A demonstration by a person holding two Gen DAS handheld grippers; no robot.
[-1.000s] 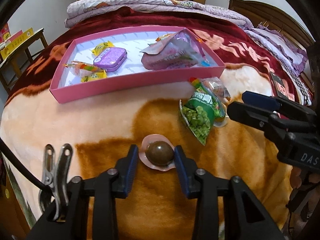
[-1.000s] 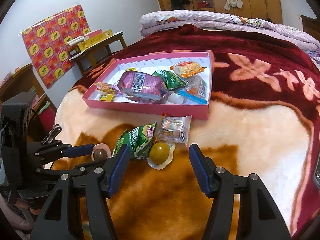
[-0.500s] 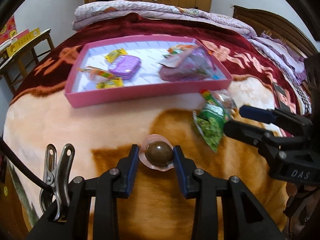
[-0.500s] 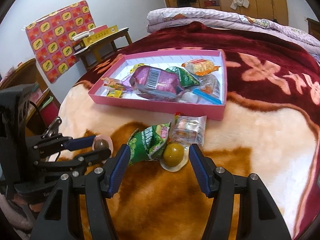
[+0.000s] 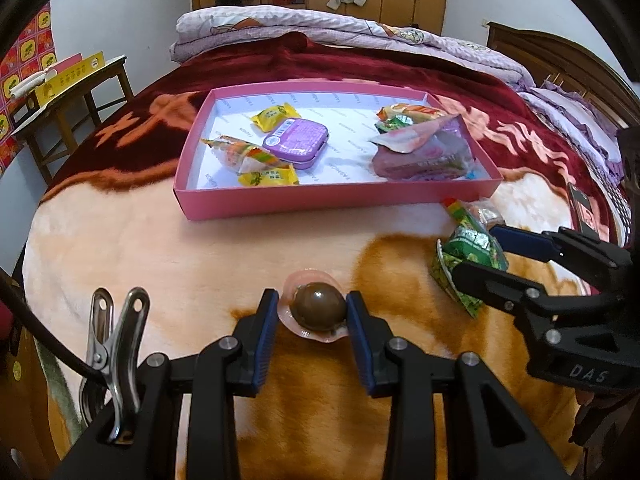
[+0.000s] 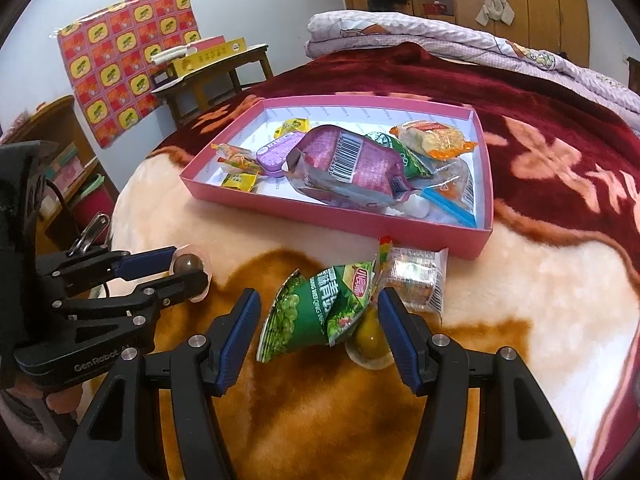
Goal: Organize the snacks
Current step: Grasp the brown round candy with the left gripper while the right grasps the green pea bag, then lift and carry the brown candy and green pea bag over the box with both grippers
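My left gripper (image 5: pixel 313 314) is shut on a brown jelly cup (image 5: pixel 319 311) and holds it just above the blanket; it also shows in the right wrist view (image 6: pixel 188 266). My right gripper (image 6: pixel 319 322) is open, with its fingers on either side of a green pea snack bag (image 6: pixel 320 312) and a yellow-green jelly cup (image 6: pixel 370 342) partly under that bag. A clear packet (image 6: pixel 416 280) lies just beyond. The pink tray (image 5: pixel 320 200) behind holds several snacks, among them a purple tin (image 5: pixel 296 142) and a purple pouch (image 6: pixel 348 164).
Everything lies on a bed with a cream, orange and dark red blanket (image 5: pixel 160 248). Folded quilts (image 5: pixel 320 28) lie at the far end. A small wooden table (image 6: pixel 208 76) with yellow boxes stands left of the bed. A phone (image 5: pixel 582 212) lies at the right edge.
My left gripper has closed tighter on the brown jelly cup and lifted it. My right gripper has moved forward around the green bag and yellow-green cup, and its jaws have narrowed.
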